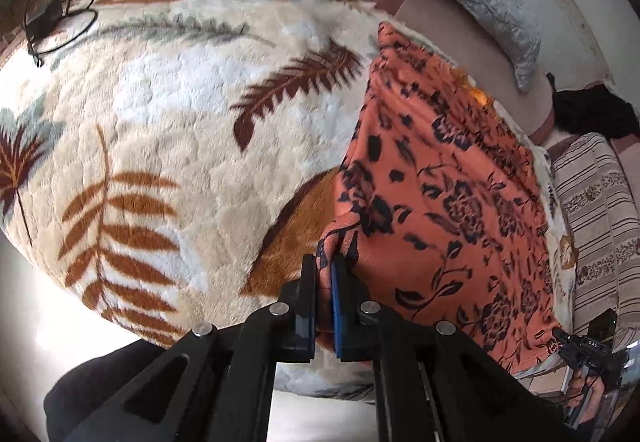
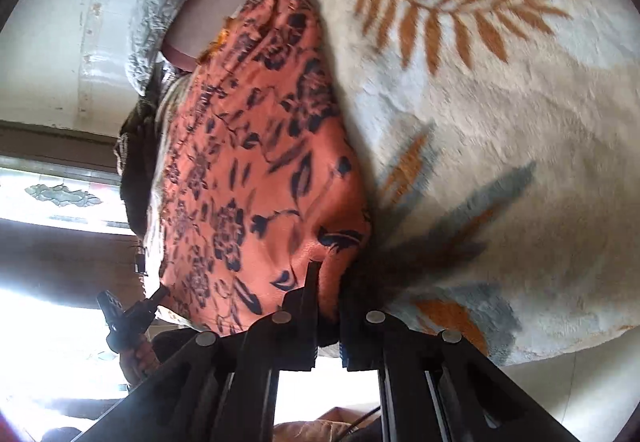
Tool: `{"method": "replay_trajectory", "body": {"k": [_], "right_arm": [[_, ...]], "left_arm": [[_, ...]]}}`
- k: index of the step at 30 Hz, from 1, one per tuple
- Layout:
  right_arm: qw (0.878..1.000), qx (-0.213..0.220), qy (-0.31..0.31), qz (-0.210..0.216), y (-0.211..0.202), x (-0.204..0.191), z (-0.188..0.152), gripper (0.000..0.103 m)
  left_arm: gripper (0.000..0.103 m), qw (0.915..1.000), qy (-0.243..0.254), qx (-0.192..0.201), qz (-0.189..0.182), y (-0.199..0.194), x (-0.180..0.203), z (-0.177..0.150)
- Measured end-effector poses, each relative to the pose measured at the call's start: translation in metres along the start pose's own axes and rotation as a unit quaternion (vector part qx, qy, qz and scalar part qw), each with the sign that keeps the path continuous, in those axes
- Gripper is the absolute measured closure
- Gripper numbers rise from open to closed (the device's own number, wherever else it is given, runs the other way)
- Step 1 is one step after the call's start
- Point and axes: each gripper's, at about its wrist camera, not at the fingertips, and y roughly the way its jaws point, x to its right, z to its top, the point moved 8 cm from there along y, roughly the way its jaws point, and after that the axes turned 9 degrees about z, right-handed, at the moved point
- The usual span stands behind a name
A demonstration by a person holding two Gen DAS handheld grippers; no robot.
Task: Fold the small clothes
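The orange floral garment (image 1: 440, 201) lies spread along one side edge of the bed, on a leaf-print fleece blanket (image 1: 180, 113). The left gripper (image 1: 324, 298) is clenched on one near corner of the cloth, the right gripper (image 2: 328, 298) on the other. Broad bare blanket stretches beside the garment.

left tongs (image 1: 323, 262) pinching orange floral cloth (image 1: 440, 181)
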Motion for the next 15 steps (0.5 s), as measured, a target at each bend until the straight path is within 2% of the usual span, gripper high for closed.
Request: {"method": "replay_trajectory", "body": {"k": [2,4,8,10,12,13,15], "right_arm": [[0.999,0.022,-0.005,0.029,-0.008,-0.016,0.018,0.096],[0.998,0.037,-0.021,0.047,-0.009,-0.036,0.05,0.096],[0.992,0.078,-0.049,0.084,-0.001,-0.083,0.156,0.096],[0.988,0.111,-0.048,0.092,0.008,-0.098,0.22,0.096],[0.988,0.111,-0.033,0.101,0.037,-0.1,0.275,0.092],[0.99,0.109,-0.029,0.09,0.055,-0.094,0.297,0.091],[0.99,0.137,0.005,0.033,0.081,-0.064,0.327,0.079]], "left_arm": [[0.097,0.9994,0.009,0.032,-0.01,-0.017,0.015,0.029],[0.097,0.9979,0.021,0.057,-0.022,-0.024,0.036,0.069],[0.1,0.9927,0.034,0.11,-0.038,-0.014,0.083,0.179],[0.1,0.9921,0.031,0.119,-0.022,0.012,0.101,0.231],[0.1,0.9915,0.025,0.126,-0.02,0.05,0.115,0.271],[0.098,0.9931,0.032,0.112,-0.012,0.077,0.122,0.284],[0.077,0.995,0.04,0.084,0.034,0.128,0.126,0.297]]}}
